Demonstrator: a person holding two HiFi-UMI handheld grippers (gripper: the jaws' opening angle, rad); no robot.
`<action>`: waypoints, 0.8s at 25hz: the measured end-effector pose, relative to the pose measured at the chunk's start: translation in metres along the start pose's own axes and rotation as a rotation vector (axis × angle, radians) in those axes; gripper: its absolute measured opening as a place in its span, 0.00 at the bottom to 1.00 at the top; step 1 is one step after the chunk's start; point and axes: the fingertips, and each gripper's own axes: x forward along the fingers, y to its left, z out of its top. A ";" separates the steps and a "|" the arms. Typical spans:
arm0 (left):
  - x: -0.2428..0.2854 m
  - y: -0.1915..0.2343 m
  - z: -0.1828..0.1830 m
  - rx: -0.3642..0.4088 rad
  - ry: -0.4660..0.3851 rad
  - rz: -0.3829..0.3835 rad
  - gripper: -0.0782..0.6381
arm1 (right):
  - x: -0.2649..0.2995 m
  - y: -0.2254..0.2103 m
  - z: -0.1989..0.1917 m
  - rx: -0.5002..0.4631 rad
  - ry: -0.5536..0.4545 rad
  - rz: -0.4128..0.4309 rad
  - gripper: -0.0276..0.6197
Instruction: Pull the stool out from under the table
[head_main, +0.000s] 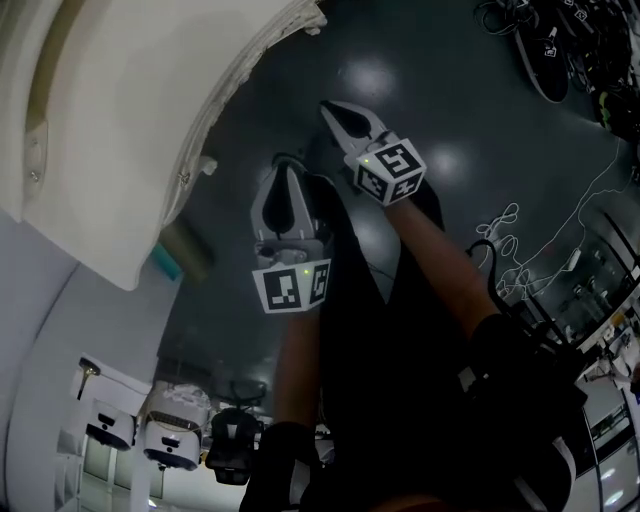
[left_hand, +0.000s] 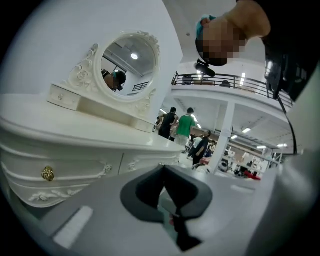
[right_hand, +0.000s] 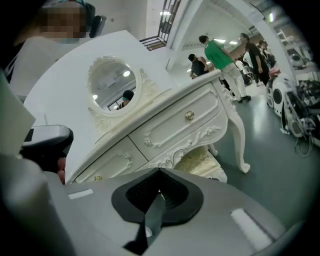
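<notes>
**Both grippers shut, stool tucked under the table**

Right gripper is caught up close, fingers pressed together on nothing; left gripper is likewise closed and empty. Cream stool is spotted on the floor beneath the tabletop's front edge, ahead and slightly right of the right fingertips, long side seemingly along that edge. Right hand is judged better placed. Drawers are shut, contents unseen.

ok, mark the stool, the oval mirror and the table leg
stool (right_hand: 201, 160), right gripper view, on its cream seat
oval mirror (right_hand: 111, 86), right gripper view, centre of the glass
table leg (right_hand: 237, 142), right gripper view, middle of its curve
</notes>
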 end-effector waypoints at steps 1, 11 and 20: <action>0.003 0.006 -0.006 -0.005 0.006 0.002 0.12 | 0.009 -0.006 -0.009 0.021 0.003 -0.004 0.04; 0.052 0.040 -0.047 -0.037 0.001 -0.030 0.12 | 0.076 -0.063 -0.060 0.225 -0.039 -0.011 0.04; 0.078 0.048 -0.061 -0.006 -0.004 -0.100 0.12 | 0.127 -0.088 -0.099 0.413 -0.097 0.020 0.05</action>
